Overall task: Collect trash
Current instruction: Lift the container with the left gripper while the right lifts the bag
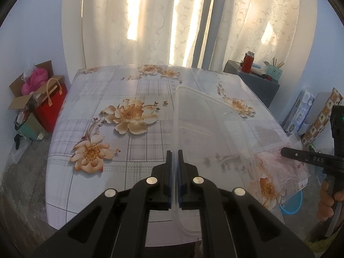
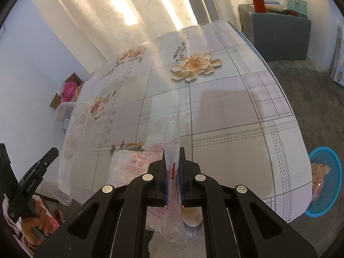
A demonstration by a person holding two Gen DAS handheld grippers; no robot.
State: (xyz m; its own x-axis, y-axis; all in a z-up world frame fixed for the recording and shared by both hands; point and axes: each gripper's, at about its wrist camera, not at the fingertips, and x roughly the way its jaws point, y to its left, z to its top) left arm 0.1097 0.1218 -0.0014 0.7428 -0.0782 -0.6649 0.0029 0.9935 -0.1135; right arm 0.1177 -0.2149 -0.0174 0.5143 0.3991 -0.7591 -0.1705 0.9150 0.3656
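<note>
The left gripper (image 1: 174, 157) is clamped on the thin rim of the clear plastic container (image 1: 212, 124), lifted over the table (image 1: 120, 81); it may slip out. The right gripper (image 2: 172, 157) pinches the cake wrapper (image 2: 131, 163), which may tear before reaching the blue bin (image 2: 335, 172).

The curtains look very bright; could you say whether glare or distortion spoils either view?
Left wrist view: sunlit curtains blow out in streaks, table edges bow. Right wrist view: a sheen washes the tablecloth, bending its grid lines.
</note>
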